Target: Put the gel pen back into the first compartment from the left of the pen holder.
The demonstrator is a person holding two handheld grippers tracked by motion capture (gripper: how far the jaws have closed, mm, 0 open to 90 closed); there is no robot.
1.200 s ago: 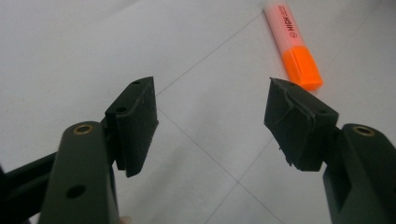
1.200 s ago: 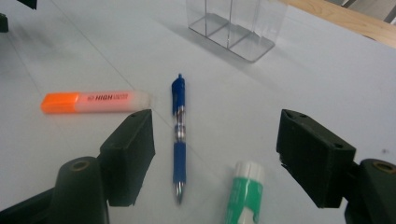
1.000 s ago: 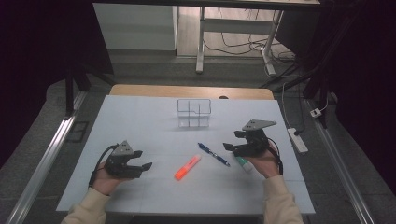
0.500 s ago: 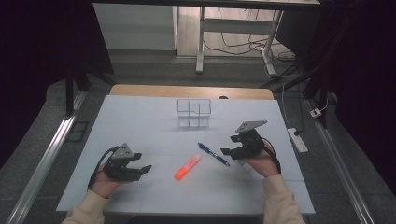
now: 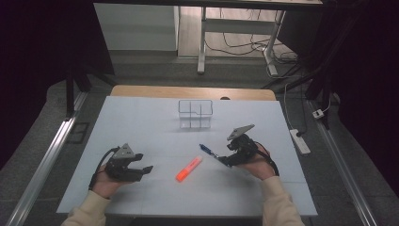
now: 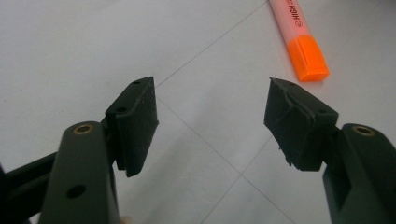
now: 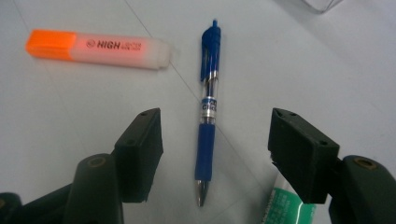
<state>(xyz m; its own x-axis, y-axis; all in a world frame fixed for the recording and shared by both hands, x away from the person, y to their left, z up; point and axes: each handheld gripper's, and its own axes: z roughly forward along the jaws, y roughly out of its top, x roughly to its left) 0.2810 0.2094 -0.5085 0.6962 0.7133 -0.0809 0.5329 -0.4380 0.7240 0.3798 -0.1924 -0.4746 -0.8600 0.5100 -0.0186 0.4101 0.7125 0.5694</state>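
Observation:
A blue pen (image 7: 208, 102) lies on the white table (image 5: 155, 127), its lower half between the jaws of my open right gripper (image 7: 215, 149), which hovers just over it. In the high view the pen (image 5: 208, 151) sits left of that gripper (image 5: 226, 159). An orange highlighter (image 5: 188, 168) lies mid-table; its orange cap (image 6: 308, 58) shows beyond my left gripper (image 6: 210, 121), which is open with nothing between its fingers. That left gripper (image 5: 143, 170) rests at the table's front left. A green-and-white item (image 7: 287, 207) peeks out under the right jaw.
A clear plastic divided box (image 5: 195, 113) stands at the back middle of the table. A wooden edge (image 5: 193, 92) runs along the far side. A power strip (image 5: 300, 141) and cables lie on the floor at the right.
My right gripper has moved left and down toward the blue pen, so the pen now lies between its jaws. The left gripper has stayed put.

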